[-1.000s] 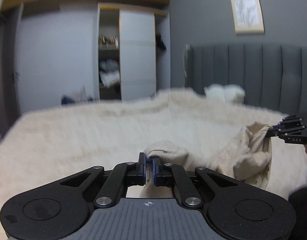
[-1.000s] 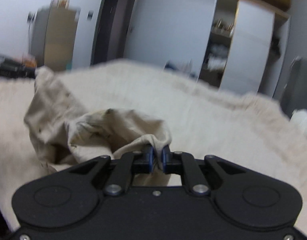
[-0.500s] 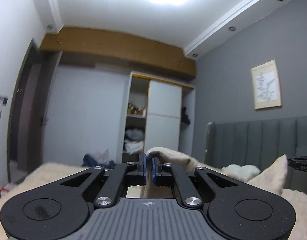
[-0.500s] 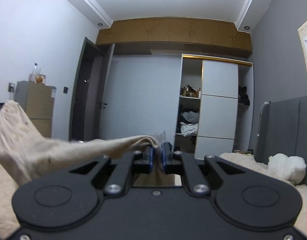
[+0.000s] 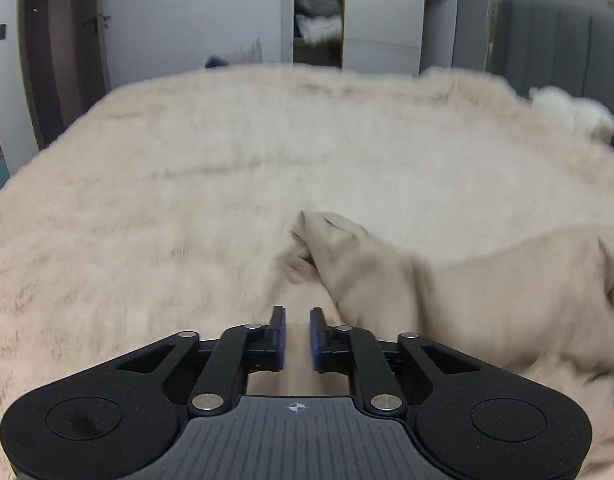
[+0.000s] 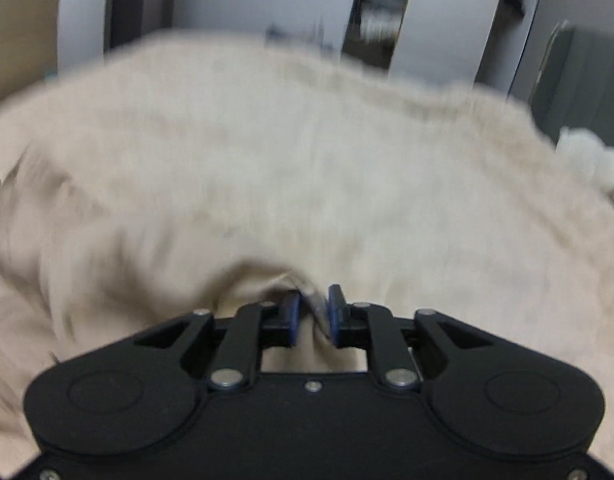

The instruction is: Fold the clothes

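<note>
A beige garment [image 5: 487,292] lies spread on the fluffy cream bed cover [image 5: 227,168], to the right of my left gripper [image 5: 298,316]. The left gripper is open, its jaws a small gap apart, with cloth under them but nothing between. In the right wrist view the garment [image 6: 139,248] is blurred and spreads to the left. My right gripper [image 6: 314,300] has its jaws slightly apart, and a fold of the garment still lies loose between them.
A grey padded headboard [image 5: 563,40] and a white fluffy pillow [image 5: 571,114] are at the right. An open wardrobe [image 5: 319,20] and a dark door [image 5: 63,48] stand beyond the bed's far edge.
Both grippers swung the garment up high, then came down to the bed. Both have opened and let the cloth drop onto the cover.
</note>
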The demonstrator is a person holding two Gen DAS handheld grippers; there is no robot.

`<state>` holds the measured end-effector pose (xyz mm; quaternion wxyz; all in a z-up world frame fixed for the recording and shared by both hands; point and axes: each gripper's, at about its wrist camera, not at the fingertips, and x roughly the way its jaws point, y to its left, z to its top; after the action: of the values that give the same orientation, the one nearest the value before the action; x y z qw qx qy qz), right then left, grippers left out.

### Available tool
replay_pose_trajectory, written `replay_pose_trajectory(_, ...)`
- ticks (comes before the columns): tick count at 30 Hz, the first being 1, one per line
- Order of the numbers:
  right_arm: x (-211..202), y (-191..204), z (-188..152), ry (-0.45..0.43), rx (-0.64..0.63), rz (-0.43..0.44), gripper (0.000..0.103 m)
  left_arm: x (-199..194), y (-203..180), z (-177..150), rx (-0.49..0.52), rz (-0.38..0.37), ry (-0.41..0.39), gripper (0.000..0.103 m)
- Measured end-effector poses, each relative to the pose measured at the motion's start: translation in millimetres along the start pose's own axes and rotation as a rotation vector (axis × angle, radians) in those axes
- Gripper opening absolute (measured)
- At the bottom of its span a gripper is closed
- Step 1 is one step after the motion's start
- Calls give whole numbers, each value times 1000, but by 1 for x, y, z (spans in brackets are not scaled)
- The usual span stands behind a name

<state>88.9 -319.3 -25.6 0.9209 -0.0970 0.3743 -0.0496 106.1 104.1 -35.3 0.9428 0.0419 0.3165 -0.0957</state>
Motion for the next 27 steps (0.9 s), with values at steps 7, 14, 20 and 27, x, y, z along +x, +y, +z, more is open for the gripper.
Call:
replay_pose_trajectory(7, -21, 12, 1, -58, 52, 98, 45, 2, -18, 13, 94, -143, -41, 46)
replay_pose_trajectory(14, -8, 39, -23, -94, -3, 136, 51, 36, -48, -5, 164, -217, -2, 46)
replay_pose_trajectory(20, 3, 23, -51, -170, 172, 129, 50, 44, -55, 3, 244, -192, -22, 50)
replay_pose_trajectory(27, -4, 8, -66, -254, 280, 168, 51, 57, -84, 28, 296, -170, -2, 38)
